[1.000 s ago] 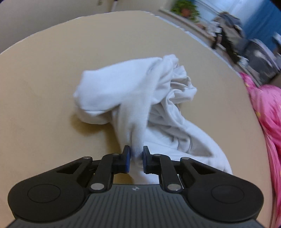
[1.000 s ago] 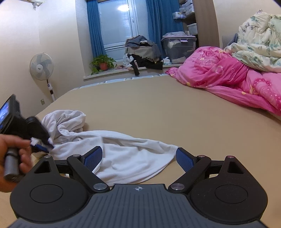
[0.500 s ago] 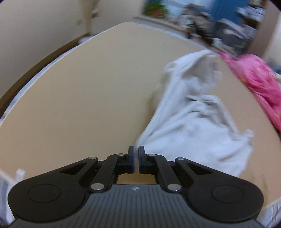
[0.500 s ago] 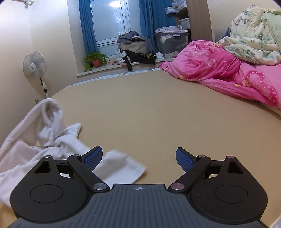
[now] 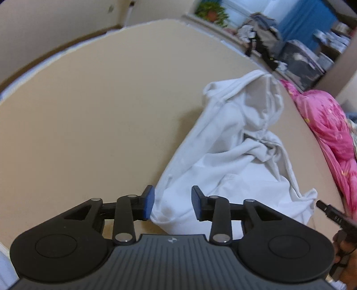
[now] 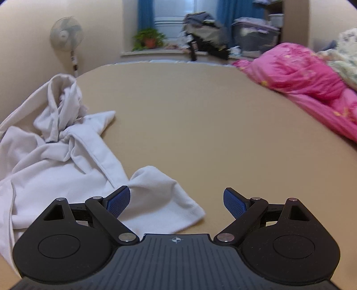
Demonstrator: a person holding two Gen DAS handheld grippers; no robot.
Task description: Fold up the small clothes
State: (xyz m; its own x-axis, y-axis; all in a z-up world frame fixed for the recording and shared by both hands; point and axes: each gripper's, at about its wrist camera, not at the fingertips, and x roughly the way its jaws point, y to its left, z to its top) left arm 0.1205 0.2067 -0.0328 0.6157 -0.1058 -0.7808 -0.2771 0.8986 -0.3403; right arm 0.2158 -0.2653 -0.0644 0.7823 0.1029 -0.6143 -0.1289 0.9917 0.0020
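Left wrist view: left gripper (image 5: 171, 205) black with blue pads, jaws opening, about half spread; near corner of the crumpled white cotton garment (image 5: 234, 160) sits between them, left pad at the cloth edge, right pad clear of it, so no pinch. Garment lies on the flat tan bed surface (image 5: 93, 116), bunched and twisted, one ribbed hem standing up at the far end. Only this view shows the tip of the other tool and the person's hand (image 5: 344, 254) gripping it, at the lower right edge, plus the pale wall and the bed's left border. Right wrist view: right gripper (image 6: 176, 200), jaws wide; a loose flap of the white garment (image 6: 55, 160) lies under the left pad and reaches partway into the gap, not squeezed; right pad over bare tan surface (image 6: 200, 116). This view alone shows the garment's far sleeve-like end spread flat toward the bed's middle. Room, mostly from the right side: white pedestal fan (image 6: 65, 35) by the left wall, potted green plant (image 6: 148, 39) on the sill, blue curtains (image 6: 146, 14) at the window, pile of dark clothes (image 6: 205, 33), grey storage bin (image 6: 254, 35), pink floral quilt (image 6: 301, 75) heaped along the bed's right side. Background is motion-blurred in both.
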